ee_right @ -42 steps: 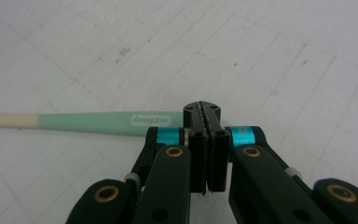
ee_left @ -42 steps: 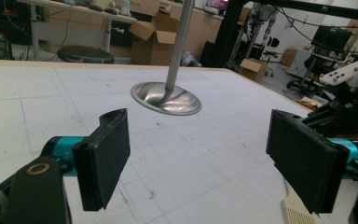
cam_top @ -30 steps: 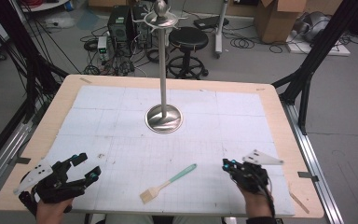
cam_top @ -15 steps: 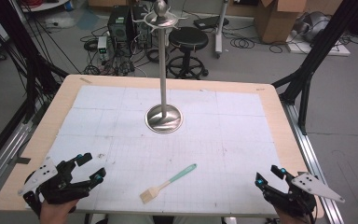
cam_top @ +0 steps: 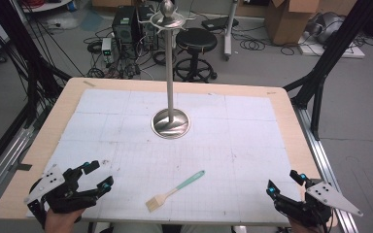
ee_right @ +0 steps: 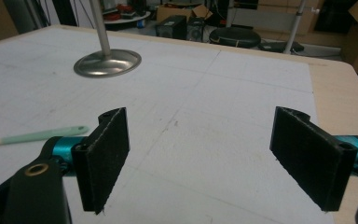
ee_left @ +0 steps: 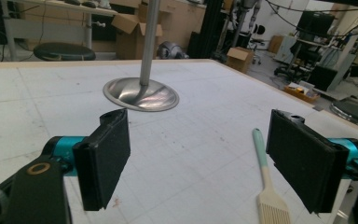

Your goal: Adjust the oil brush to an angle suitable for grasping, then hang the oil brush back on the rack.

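A pastry brush (cam_top: pixel 175 190) with a mint-green handle and pale bristles lies flat on the white gridded mat, near the front middle. My left gripper (cam_top: pixel 100 174) hovers at the front left, to the left of the brush. It is open; its jaws have just closed a little with nothing between them. In the left gripper view the brush (ee_left: pixel 265 179) lies by the right jaw. My right gripper (cam_top: pixel 282 180) is at the front right corner, well right of the brush, open; its jaws have just been opening with nothing between them. The brush handle (ee_right: pixel 37 135) shows at that view's left.
A tall metal stand with a round base (cam_top: pixel 171 124) rises from the middle of the mat, with hooks at its top. The wooden table edge (cam_top: pixel 301 131) frames the mat. Beyond the table are a black stool (cam_top: pixel 195 41), computers, cables and cardboard boxes.
My right gripper has moved right and toward the front corner, away from the brush, and its jaws have spread apart. The left gripper and the brush have stayed in place.
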Action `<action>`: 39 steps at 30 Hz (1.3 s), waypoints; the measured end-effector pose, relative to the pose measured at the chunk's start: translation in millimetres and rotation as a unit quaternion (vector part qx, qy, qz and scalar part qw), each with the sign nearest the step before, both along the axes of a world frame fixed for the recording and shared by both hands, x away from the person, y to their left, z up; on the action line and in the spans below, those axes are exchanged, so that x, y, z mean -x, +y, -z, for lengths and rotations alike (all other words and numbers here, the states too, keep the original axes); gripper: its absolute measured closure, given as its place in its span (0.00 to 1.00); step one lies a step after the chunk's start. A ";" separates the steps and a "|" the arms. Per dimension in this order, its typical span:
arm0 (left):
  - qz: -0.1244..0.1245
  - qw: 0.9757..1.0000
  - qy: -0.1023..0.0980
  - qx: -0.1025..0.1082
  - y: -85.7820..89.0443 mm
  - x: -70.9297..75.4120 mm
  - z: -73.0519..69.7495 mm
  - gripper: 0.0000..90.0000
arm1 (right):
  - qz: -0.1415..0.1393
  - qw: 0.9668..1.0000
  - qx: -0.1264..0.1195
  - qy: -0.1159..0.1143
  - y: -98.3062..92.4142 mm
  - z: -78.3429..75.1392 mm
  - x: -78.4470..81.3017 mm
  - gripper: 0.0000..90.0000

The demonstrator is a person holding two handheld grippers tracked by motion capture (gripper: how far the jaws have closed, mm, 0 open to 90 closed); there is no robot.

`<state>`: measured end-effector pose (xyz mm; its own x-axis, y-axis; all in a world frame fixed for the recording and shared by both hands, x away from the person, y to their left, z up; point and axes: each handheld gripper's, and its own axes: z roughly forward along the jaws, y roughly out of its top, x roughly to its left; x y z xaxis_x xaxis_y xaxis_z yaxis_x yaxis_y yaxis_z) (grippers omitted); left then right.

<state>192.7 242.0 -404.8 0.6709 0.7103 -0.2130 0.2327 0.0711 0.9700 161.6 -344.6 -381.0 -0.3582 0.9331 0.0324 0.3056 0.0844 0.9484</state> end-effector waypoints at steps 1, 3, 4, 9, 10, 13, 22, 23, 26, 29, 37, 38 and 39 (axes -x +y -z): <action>-0.001 1.000 0.000 0.004 -1.3 -0.3 0.0 0.27 | 0.005 1.000 -0.004 -0.005 -0.9 -0.8 -0.3 0.20; 0.002 1.000 0.000 0.003 -3.4 -2.0 0.3 0.27 | 0.011 1.000 -0.012 -0.007 -1.3 -2.0 -0.6 0.19; 0.004 1.000 0.002 0.001 -4.5 -2.4 0.7 0.27 | 0.010 1.000 -0.009 -0.008 -1.3 -1.9 -1.1 0.19; 0.010 1.000 0.004 -0.008 -5.8 -0.7 1.5 0.27 | 0.008 1.000 -0.005 -0.006 1.2 -2.1 -0.7 0.19; 0.010 1.000 0.005 -0.006 -5.7 -0.4 1.6 0.27 | 0.007 1.000 -0.004 -0.006 1.6 -2.2 -1.1 0.19; 0.010 1.000 0.008 -0.009 -5.7 0.1 1.6 0.27 | 0.005 1.000 -0.006 0.001 3.5 -0.4 -4.2 0.19; 0.045 0.998 0.021 -0.041 -23.3 0.8 -3.3 0.29 | -0.015 1.000 0.001 0.005 8.6 1.3 -9.3 0.19; 0.054 0.997 0.026 -0.048 -26.7 -0.9 -4.2 0.32 | -0.014 1.000 -0.002 0.007 8.7 1.8 -9.2 0.18; 0.066 0.996 0.043 -0.050 -36.0 -6.2 -5.0 0.34 | -0.015 1.000 -0.005 0.007 7.3 2.1 -10.2 0.19; 0.082 0.993 0.055 -0.063 -49.9 -11.7 -5.0 0.34 | -0.014 1.000 -0.004 0.007 7.8 1.9 -10.8 0.18; 0.118 0.984 0.089 -0.099 -96.9 -28.6 -4.9 0.31 | -0.016 1.000 -0.004 0.010 9.3 1.6 -9.4 0.18; 0.122 0.983 0.091 -0.105 -101.2 -30.5 -4.3 0.32 | -0.014 1.000 -0.005 0.009 8.7 1.3 -9.0 0.19; 0.128 0.981 0.093 -0.113 -107.1 -32.4 -3.3 0.32 | -0.014 1.000 -0.004 0.006 8.0 1.0 -8.9 0.18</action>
